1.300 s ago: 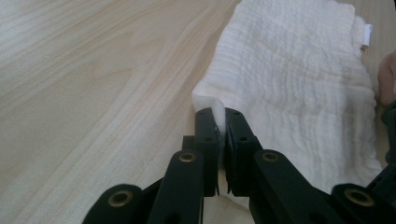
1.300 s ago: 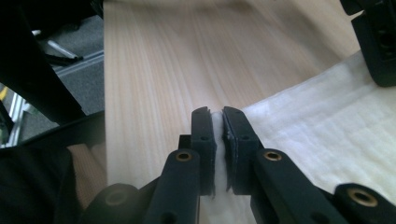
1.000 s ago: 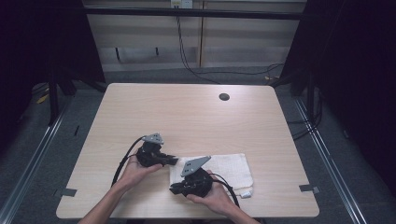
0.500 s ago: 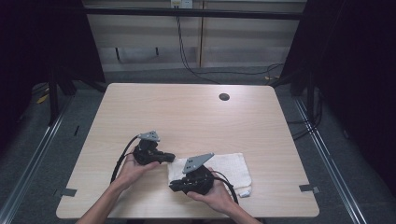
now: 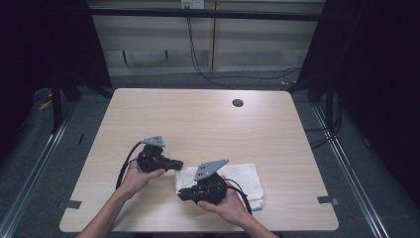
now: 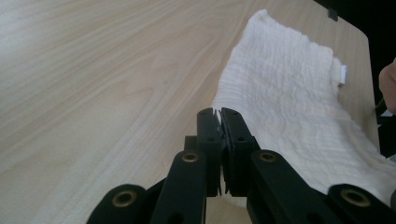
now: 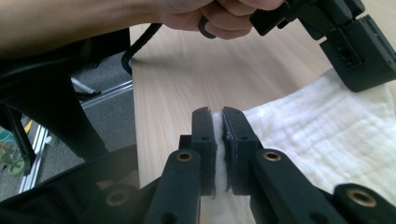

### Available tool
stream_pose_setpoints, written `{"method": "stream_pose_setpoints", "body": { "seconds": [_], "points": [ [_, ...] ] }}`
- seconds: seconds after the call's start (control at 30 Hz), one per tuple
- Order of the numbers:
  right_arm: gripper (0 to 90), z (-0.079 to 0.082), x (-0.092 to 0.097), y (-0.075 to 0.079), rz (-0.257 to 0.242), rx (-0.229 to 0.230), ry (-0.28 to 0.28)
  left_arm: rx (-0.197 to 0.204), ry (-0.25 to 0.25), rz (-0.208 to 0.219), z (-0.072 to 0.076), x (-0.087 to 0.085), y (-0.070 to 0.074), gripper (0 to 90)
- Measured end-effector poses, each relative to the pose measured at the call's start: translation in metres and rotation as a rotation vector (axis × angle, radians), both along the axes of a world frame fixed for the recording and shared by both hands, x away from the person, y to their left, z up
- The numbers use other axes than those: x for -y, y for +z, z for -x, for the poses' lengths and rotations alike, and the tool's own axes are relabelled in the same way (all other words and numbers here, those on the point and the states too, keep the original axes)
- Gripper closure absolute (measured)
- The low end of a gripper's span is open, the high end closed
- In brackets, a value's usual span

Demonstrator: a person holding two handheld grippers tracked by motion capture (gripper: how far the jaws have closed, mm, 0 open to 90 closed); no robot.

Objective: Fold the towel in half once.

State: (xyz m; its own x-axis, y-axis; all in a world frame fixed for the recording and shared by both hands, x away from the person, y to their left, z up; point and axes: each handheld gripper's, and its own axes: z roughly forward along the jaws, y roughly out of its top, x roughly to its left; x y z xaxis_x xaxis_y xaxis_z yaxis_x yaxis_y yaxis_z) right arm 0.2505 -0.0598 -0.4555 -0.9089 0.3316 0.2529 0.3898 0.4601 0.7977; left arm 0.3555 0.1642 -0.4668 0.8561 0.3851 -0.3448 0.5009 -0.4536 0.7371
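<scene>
White towel (image 5: 233, 178) lies flat near the table's (image 5: 208, 119) front edge, right of centre, with both grippers working its left end. The right gripper (image 7: 218, 122) has its jaws pinched on the near-left edge, cloth visible between them. The left gripper (image 6: 220, 122) sits at the far-left corner with jaws nearly together; a sliver of cloth seems caught there, though the view is too tight to be sure. Two grips on one end suggests a lift or fold.
</scene>
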Motion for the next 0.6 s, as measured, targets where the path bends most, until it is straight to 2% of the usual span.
{"method": "stream_pose_setpoints", "body": {
  "seconds": [0.2,0.23,0.27,0.37,0.6],
  "points": [
    [83.9,-0.005,-0.002,0.01,-0.026,0.011,-0.007,0.016,0.025,0.021,-0.002,-0.008,0.01,87.3],
    [83.9,-0.006,-0.005,0.013,-0.03,0.017,-0.001,0.01,0.041,0.042,-0.002,-0.011,0.014,87.3],
    [83.9,-0.006,-0.005,0.013,-0.03,0.017,-0.001,0.01,0.041,0.042,-0.002,-0.011,0.014,87.3],
    [83.9,-0.009,-0.013,0.017,-0.036,0.025,0.013,0.012,0.037,0.008,-0.002,-0.013,0.017,87.3],
    [83.9,-0.013,-0.024,0.028,-0.054,0.043,0.025,0.031,0.077,0.021,-0.005,-0.026,0.028,87.4]
  ]
}}
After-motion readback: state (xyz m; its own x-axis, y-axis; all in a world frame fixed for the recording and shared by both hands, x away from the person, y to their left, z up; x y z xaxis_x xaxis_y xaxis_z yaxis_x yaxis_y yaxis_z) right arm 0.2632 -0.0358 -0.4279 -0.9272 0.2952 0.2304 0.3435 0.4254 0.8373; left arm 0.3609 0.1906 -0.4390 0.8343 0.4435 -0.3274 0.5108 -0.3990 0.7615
